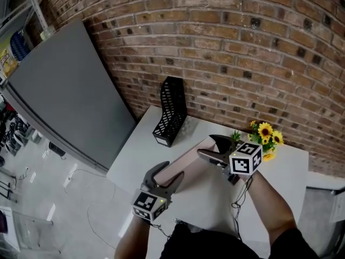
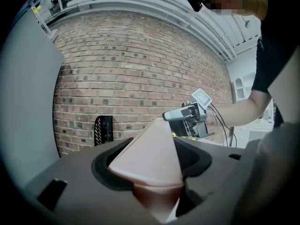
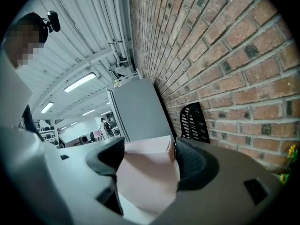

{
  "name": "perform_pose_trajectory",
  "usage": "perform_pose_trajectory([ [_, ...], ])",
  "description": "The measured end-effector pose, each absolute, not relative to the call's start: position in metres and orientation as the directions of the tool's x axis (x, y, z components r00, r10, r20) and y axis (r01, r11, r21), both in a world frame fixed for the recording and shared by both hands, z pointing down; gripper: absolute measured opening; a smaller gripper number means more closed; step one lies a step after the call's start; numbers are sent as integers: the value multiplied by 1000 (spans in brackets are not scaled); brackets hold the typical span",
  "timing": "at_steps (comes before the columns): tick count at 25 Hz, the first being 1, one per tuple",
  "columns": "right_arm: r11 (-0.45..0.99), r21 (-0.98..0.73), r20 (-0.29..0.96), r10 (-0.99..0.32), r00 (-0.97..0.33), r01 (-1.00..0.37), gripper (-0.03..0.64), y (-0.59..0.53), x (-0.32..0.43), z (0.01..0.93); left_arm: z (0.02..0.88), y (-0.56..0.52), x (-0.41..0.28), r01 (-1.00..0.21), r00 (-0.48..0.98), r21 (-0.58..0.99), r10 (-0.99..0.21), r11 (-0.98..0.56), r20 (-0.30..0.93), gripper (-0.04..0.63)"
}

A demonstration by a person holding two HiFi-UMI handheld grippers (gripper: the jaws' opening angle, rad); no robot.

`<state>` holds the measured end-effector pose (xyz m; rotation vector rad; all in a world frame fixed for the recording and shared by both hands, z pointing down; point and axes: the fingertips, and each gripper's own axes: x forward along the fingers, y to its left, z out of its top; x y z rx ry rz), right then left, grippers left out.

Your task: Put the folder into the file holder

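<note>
The pink folder (image 1: 188,163) hangs tilted above the white table (image 1: 272,185), carried between both grippers. My right gripper (image 1: 207,145) is shut on its far end; in the right gripper view the folder (image 3: 147,172) fills the gap between the jaws. My left gripper (image 1: 170,171) is at the near corner. There the folder (image 2: 150,153) lies between the jaws with a little room at its side, so the gripper is open. The black mesh file holder (image 1: 172,109) stands upright at the table's far left corner by the brick wall, apart from the folder.
A pot of sunflowers (image 1: 267,134) stands at the back right of the table. A large grey panel (image 1: 64,101) leans against the wall to the left. The table's left edge drops to the floor beside the file holder.
</note>
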<state>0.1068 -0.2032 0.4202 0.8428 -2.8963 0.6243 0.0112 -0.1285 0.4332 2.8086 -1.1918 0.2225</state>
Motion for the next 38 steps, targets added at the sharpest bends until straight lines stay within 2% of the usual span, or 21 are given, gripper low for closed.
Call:
perform_pose_trajectory([
  [5, 768, -258, 168, -562, -810, -586, 330, -199, 107, 413, 432, -121, 11, -757, 647, 21, -746, -653, 158, 242],
  [9, 750, -206, 112, -620, -777, -629, 308, -195, 113, 396, 428, -112, 4, -795, 602, 20, -786, -606, 141, 235],
  [12, 731, -171, 99, -655, -749, -661, 193, -193, 121, 387, 420, -107, -2, -829, 557, 21, -821, -559, 123, 232],
  [14, 720, -136, 100, -673, -733, -680, 43, -189, 125, 386, 413, -104, -6, -851, 524, 20, -845, -525, 107, 230],
  [15, 718, -122, 97, -679, -728, -686, 5, -187, 127, 385, 409, -102, -8, -861, 508, 21, -856, -509, 98, 230],
  [25, 722, -65, 62, -686, -725, -689, 3, -168, 132, 368, 373, -87, -20, -918, 396, 27, -915, -395, 70, 227],
  [38, 723, -105, 37, -683, -729, -683, 3, -170, 136, 360, 306, -114, -64, -971, 237, 4, -971, -237, -37, 224],
])
